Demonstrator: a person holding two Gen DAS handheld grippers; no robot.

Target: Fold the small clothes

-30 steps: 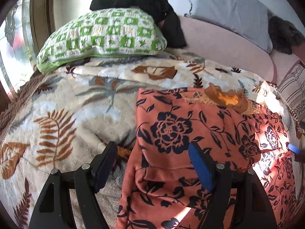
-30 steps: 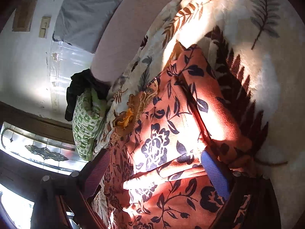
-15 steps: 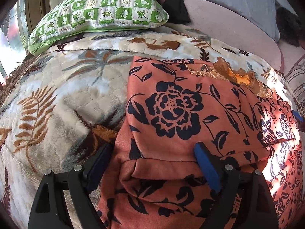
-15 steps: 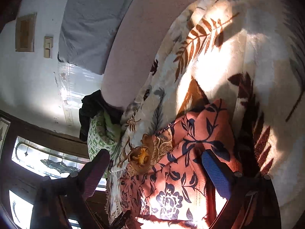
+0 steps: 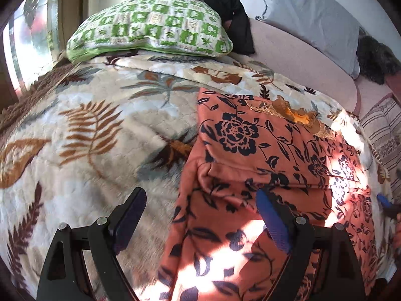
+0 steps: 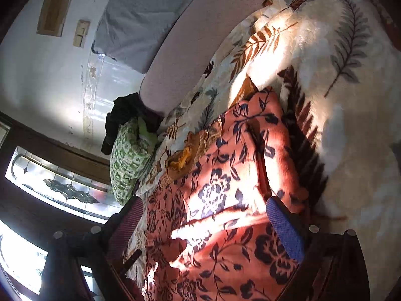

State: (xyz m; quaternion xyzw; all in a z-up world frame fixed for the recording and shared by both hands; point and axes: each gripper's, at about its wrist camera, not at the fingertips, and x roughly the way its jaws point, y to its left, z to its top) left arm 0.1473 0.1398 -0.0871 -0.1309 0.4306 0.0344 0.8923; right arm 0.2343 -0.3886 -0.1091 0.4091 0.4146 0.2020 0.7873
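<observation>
Your left gripper (image 5: 201, 200) is wide open with nothing pinched. Its jaws have just been opening wider, and only the garment's left edge runs through the gap under them. The left finger sits over bare blanket, the right blue pad (image 5: 273, 222) sits over the cloth. No pad presses on anything.

Your right gripper (image 6: 208, 213) is also spread open and empty-handed. The garment lies below and between its fingers, and the blue pad (image 6: 285, 228) is near the fabric's right edge. I can't tell whether that pad brushes the cloth. A tip of this gripper shows at the far right edge of the left wrist view.

The task item is the orange floral garment (image 5: 263, 165), dark flower print with a gold embroidered neckline (image 5: 293, 115) at its far end. It lies flat on the leaf-print blanket (image 5: 95, 130). One flap is already folded over, leaving a crosswise folded edge just ahead of the left gripper's right pad. Sun patches fall across the near part and the right side.

Further out, a green checked pillow (image 5: 150, 30) sits at the head of the blanket. A black cloth (image 5: 225, 5) is bunched against its far side. Right of that is a pink sofa back (image 5: 300, 57) with a grey cushion (image 5: 313, 12) leaning on it. A striped cushion (image 5: 383, 130) is at the far right. The right wrist view shows a stained-glass window (image 6: 62, 185) low on the left.
</observation>
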